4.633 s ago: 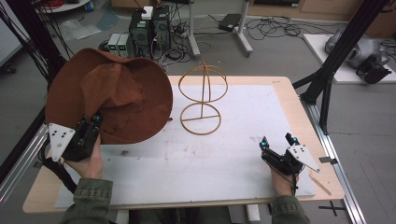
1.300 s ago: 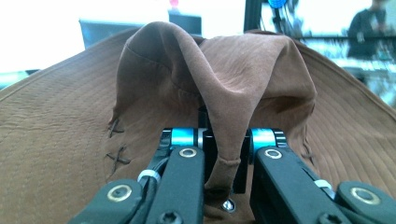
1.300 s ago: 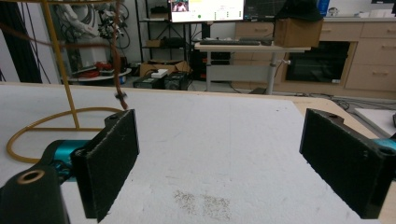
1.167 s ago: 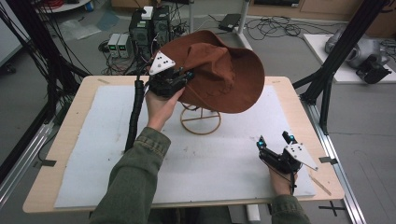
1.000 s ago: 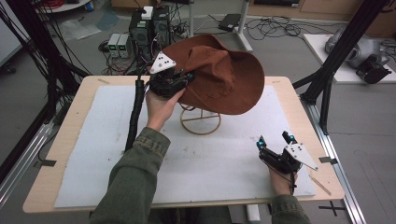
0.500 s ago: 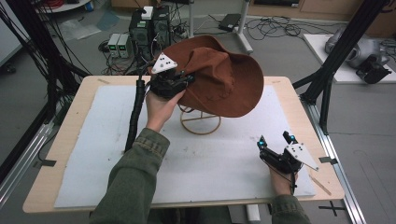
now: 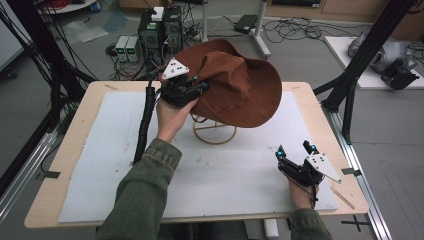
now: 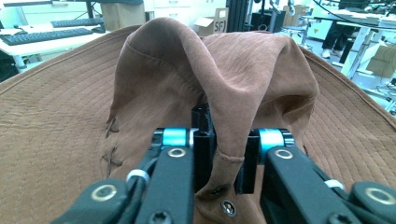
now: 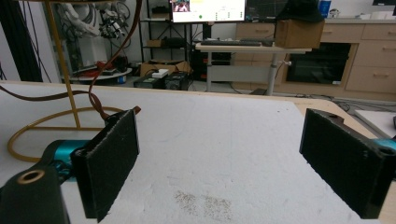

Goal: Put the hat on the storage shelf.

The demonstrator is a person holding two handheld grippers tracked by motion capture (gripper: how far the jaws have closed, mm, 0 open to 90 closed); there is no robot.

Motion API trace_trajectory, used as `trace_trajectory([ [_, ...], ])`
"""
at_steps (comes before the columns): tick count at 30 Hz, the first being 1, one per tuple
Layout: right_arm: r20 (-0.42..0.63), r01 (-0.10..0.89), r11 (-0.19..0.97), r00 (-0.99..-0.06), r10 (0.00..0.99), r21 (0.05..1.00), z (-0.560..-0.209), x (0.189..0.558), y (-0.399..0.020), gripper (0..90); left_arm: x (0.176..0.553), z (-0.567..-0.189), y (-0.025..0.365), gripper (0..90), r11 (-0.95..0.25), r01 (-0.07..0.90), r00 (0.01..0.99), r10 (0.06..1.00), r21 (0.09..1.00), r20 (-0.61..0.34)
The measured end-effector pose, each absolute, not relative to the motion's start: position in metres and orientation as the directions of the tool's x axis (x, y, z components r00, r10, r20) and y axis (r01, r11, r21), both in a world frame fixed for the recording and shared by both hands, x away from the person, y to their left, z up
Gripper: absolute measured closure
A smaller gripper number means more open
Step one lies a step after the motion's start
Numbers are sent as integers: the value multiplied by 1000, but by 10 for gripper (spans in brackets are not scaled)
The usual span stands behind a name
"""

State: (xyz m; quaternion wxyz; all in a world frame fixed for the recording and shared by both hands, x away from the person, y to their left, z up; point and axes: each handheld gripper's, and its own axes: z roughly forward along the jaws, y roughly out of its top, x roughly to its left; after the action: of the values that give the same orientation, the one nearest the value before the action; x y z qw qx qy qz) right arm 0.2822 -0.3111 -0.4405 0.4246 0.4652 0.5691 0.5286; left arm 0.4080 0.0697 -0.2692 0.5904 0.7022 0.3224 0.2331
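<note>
The brown hat [image 7: 235, 87] sits up on the gold wire stand [image 7: 214, 132] near the far middle of the table [image 7: 75, 125], its wide brim spreading out over the stand's ring base. The left gripper [image 7: 187, 90] is at the hat's near-left side, held up by the person's left hand [image 7: 170, 117], with the grey three-cornered plate on top and a black cable trailing down along the sleeve.

In the left gripper view, the left gripper [image 8: 224, 158] has a fold of the hat [image 8: 224, 70] running between its two black jaws. The jaws stand only a little apart, and they have just been opening. The fold of cloth and its stitched seam still lie in the narrow gap between them; whether the pads still press on the cloth is hard to tell, but a sliver of space shows beside the fold. The crown rises just past the jaw tips, pinched into a ridge, and the brim spreads out wide to both sides.

The right gripper [image 7: 296, 152] rests on the white mat [image 7: 240, 185] at the near-right of the table, well apart from the hat, in the person's right hand [image 7: 300, 192]. In the right gripper view, its jaws stand wide apart with nothing between them, just bare mat [image 9: 224, 154]. The stand [image 9: 56, 93] shows at the left of that view.
</note>
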Motion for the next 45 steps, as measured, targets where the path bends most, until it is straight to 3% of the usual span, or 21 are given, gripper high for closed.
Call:
trace_trajectory([
  [2,9,80,8,-206,979,997,-441,282,-311,111,408,-269,71,705,-80,178,675,735,981,-63],
  [3,11,80,6,-206,978,997,-440,282,-311,111,408,-270,72,577,-70,178,670,739,982,-69],
  [6,11,80,5,-207,978,997,-440,282,-311,111,408,-272,72,423,-60,170,657,751,984,-68],
  [14,9,77,7,-204,979,997,-440,282,-311,111,407,-273,74,219,-58,150,642,765,987,-53],
  [31,8,68,6,-199,980,998,-439,281,-312,111,393,-265,88,188,-50,125,649,759,991,-44],
  [45,8,67,5,-200,980,998,-438,279,-309,111,374,-270,119,164,-46,99,601,799,994,-23],
])
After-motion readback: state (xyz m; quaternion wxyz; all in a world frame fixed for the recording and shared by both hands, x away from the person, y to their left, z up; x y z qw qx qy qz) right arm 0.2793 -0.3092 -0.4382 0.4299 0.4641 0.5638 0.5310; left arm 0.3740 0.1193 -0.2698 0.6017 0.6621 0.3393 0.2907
